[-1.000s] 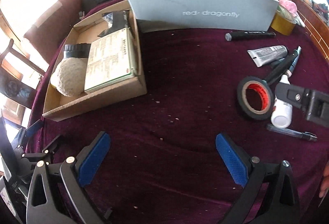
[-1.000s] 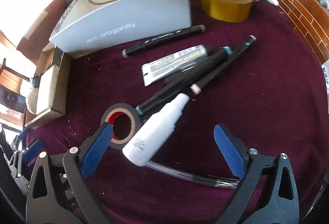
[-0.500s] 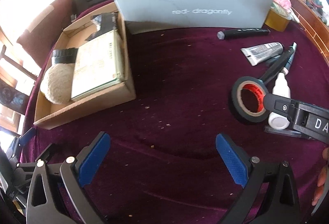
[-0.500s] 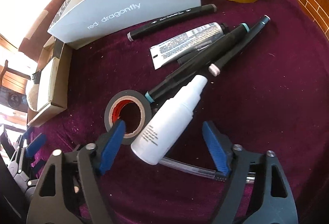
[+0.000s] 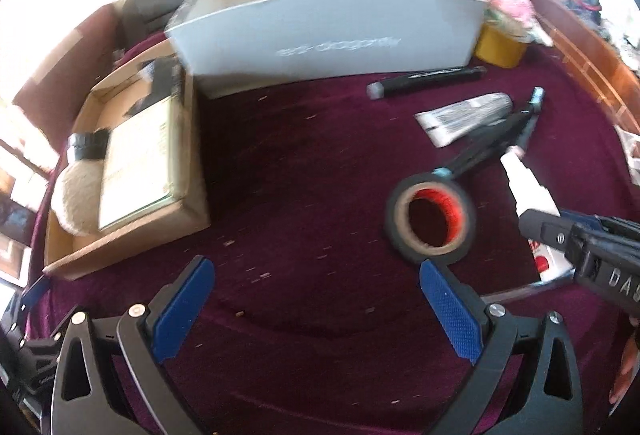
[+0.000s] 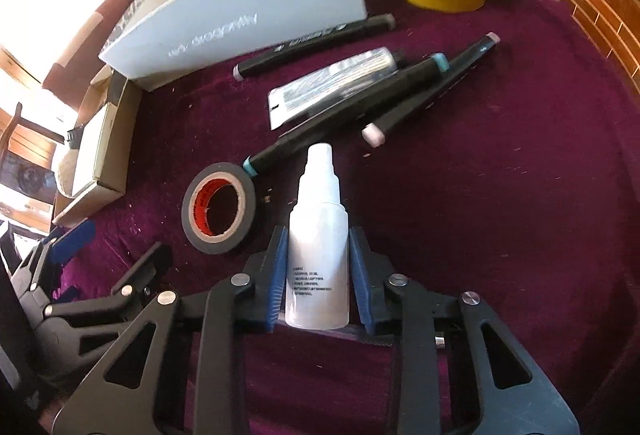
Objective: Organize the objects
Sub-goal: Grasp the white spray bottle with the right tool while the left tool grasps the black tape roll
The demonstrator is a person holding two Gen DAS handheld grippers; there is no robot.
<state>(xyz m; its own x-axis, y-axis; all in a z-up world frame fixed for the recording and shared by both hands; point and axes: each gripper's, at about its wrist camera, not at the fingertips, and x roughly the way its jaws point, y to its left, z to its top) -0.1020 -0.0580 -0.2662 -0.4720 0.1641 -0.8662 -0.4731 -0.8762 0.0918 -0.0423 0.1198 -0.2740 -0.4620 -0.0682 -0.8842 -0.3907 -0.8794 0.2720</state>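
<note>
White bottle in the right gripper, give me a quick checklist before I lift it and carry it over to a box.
1. Right gripper shut on the white bottle, pads on both sides: ok.
2. Bottle cap on: ok.
3. Bottle clear of the black tape roll and the teal-tipped marker: ok.
4. Clear pen free beneath the bottle: cannot tell.
5. Left gripper open, holding nothing: ok.
6. Room in the cardboard box: not ok, mostly filled.

Blurred "dragonfly" lettering on grey box [image 5: 328,39]; letters "DAS" on right tool [image 5: 616,277], right of black tape roll [image 5: 430,221].
</note>
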